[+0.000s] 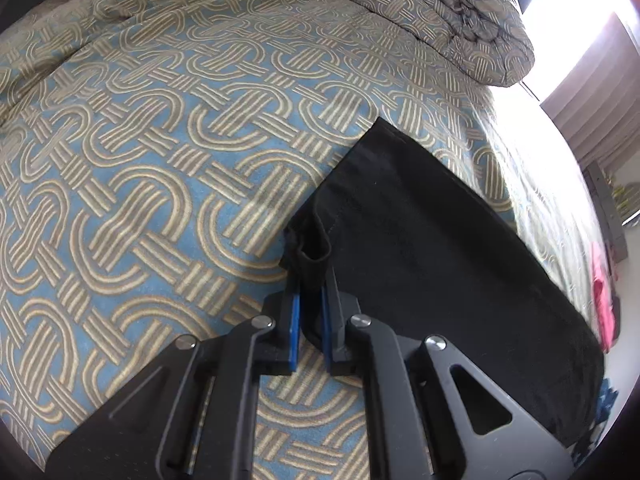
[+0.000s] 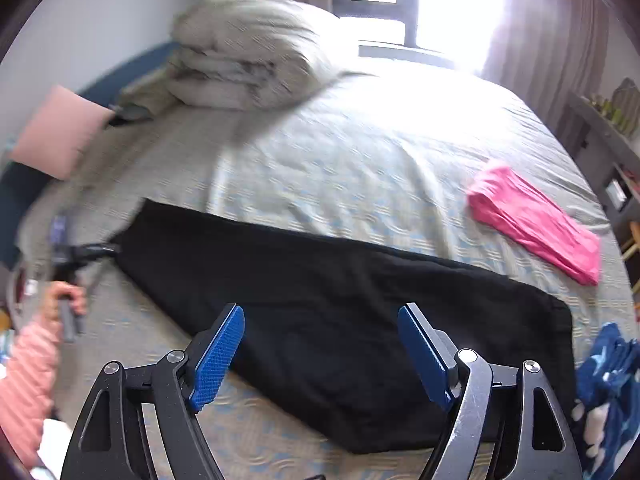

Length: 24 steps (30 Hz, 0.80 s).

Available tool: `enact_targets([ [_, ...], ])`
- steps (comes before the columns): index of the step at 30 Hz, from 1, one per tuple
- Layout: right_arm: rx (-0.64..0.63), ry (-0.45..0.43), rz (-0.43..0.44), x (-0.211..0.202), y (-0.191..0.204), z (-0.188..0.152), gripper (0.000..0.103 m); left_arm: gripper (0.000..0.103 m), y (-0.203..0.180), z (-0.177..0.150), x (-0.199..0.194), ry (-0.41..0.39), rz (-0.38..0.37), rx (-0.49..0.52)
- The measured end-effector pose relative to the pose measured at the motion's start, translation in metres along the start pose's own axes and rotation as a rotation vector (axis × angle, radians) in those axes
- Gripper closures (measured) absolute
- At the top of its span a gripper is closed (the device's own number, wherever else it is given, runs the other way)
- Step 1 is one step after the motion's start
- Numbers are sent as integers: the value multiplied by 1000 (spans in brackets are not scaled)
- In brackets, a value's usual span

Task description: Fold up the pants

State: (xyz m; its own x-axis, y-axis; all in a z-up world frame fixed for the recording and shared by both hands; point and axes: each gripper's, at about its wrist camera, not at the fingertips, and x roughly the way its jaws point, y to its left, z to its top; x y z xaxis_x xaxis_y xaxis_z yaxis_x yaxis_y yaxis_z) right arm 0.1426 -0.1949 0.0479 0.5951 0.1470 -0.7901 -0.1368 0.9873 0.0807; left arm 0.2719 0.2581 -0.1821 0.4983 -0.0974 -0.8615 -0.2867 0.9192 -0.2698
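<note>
Black pants (image 2: 320, 296) lie stretched flat across the patterned bedspread, legs folded together, narrow end at the left. My left gripper (image 1: 313, 276) is shut on the corner of the pants (image 1: 420, 240) at that narrow end; it also shows at the far left of the right wrist view (image 2: 96, 250). My right gripper (image 2: 320, 320) is open and empty, hovering above the near edge of the pants around their middle, blue pads wide apart.
A folded duvet (image 2: 248, 52) sits at the head of the bed beside a pink pillow (image 2: 56, 132). A pink garment (image 2: 536, 220) lies at the right of the bed. A blue patterned cloth (image 2: 608, 380) lies at the right near edge. A shelf (image 2: 608, 148) stands beyond.
</note>
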Motion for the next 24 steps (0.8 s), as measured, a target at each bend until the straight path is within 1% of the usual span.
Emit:
enact_targets([
  [3,-36,-20,99,-13,29,-5,22,93,-6,-1,1,-15,14,46],
  [4,-53,-23,120,-14,38,-7,22,93,-6,-1,1,-19,14,58],
  [6,-82,-28,152,-6,56,-9,22,93,-5,-1,1,-20,6,65],
  [8,-81,-12,164,13,71,-8,22,93,-2,1,-1,-11,-15,54],
  [10,-63,18,199,32,88,1,22,93,1,4,-3,-9,-37,44],
  [11,-76,20,234,37,100,8,22,93,1,5,-5,-11,-46,48],
  [12,-104,6,264,41,112,14,22,93,1,6,-6,-13,-49,56],
  [14,-162,-46,291,40,138,27,22,93,0,6,-6,-16,-48,75],
  [16,-189,-65,282,49,154,37,22,93,0,5,-5,-18,-49,84],
  [19,-210,-18,198,90,164,44,22,93,3,4,-4,-20,-62,79],
  [20,-218,9,167,105,166,43,22,93,4,4,-4,-19,-68,74],
  [21,-227,66,136,131,166,38,22,93,5,3,-3,-19,-72,71],
  [22,-231,114,121,150,165,35,23,93,5,3,-4,-21,-76,68],
  [23,-226,159,111,168,163,30,25,93,6,2,-5,-24,-80,67],
  [24,-203,216,103,190,158,22,32,93,5,1,-6,-26,-81,70],
])
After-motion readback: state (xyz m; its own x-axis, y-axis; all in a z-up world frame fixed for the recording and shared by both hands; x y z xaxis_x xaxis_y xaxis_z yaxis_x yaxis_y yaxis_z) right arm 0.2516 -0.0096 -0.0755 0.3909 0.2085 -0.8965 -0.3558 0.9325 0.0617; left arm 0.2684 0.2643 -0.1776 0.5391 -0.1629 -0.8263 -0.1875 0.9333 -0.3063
